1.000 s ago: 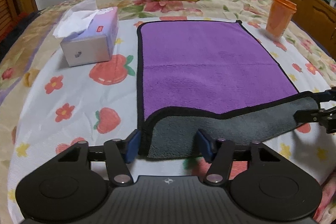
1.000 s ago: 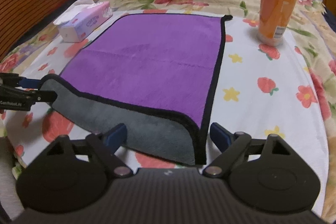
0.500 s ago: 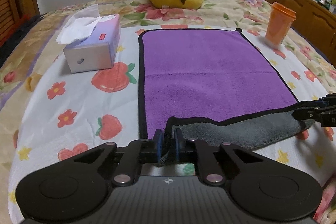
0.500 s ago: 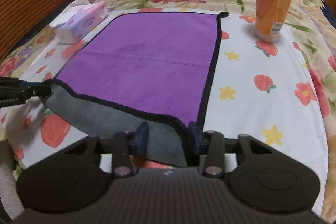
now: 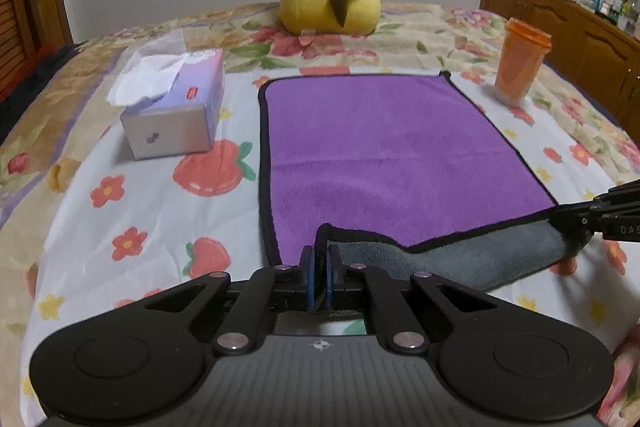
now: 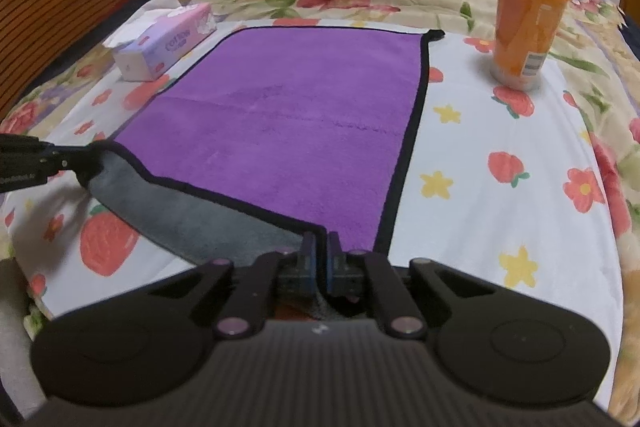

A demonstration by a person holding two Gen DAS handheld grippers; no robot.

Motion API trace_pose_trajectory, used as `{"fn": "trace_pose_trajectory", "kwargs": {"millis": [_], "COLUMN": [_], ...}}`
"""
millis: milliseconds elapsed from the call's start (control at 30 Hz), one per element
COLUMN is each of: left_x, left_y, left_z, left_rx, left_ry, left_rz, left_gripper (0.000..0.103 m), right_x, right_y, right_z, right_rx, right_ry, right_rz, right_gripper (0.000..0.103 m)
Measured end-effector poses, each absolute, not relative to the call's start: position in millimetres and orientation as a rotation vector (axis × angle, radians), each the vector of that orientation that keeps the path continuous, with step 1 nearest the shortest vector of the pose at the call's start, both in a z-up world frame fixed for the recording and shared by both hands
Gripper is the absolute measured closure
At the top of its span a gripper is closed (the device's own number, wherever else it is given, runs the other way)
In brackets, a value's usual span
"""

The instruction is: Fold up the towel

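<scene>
both sets of jaws were spread a second ago and now they're clamped: the left gripper (image 5: 319, 269) pinches the towel (image 5: 384, 151)'s near left corner, the right gripper (image 6: 319, 259) its near right, grey underside curling up off the bedsheet (image 6: 480, 147), so the first fold looks ready to carry forward. further back, the tissue box (image 5: 176, 111) has tissues spilling out; what the lidded orange cup (image 6: 528, 23) holds, can't tell.

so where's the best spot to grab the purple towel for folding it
The two near corners of the towel, approached from the near edge. It lies flat, so only the hem lifts. Both the left tongs and right tongs are shut there, grey underside showing.
</scene>
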State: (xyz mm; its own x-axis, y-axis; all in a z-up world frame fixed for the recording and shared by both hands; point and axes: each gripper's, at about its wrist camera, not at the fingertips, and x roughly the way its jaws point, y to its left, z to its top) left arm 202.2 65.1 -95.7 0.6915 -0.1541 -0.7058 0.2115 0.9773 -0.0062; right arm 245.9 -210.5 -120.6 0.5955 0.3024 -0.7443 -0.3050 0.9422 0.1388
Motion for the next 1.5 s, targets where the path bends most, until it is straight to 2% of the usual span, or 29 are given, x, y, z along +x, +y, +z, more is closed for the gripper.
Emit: {"fn": "trace_pose_trajectory", "kwargs": {"millis": [800,1500], "left_x": [190.4,215.1], "left_y": [62.3,61.6], "left_z": [-64.8,-76.5], "left_rx": [0.066,0.077], "left_ry": [0.608,0.607], "left_rz": [-0.189,-0.174], "left_gripper": [0.095,0.095], "right_x": [249.0,271.8], "right_y": [-220.3,-217.9], "right_z": [-92.7,-92.5], "right_rx": [0.046,0.017], "right_ry": [0.724,0.689], "right_rz": [0.357,0.378], "right_gripper": [0.098,0.098]}}
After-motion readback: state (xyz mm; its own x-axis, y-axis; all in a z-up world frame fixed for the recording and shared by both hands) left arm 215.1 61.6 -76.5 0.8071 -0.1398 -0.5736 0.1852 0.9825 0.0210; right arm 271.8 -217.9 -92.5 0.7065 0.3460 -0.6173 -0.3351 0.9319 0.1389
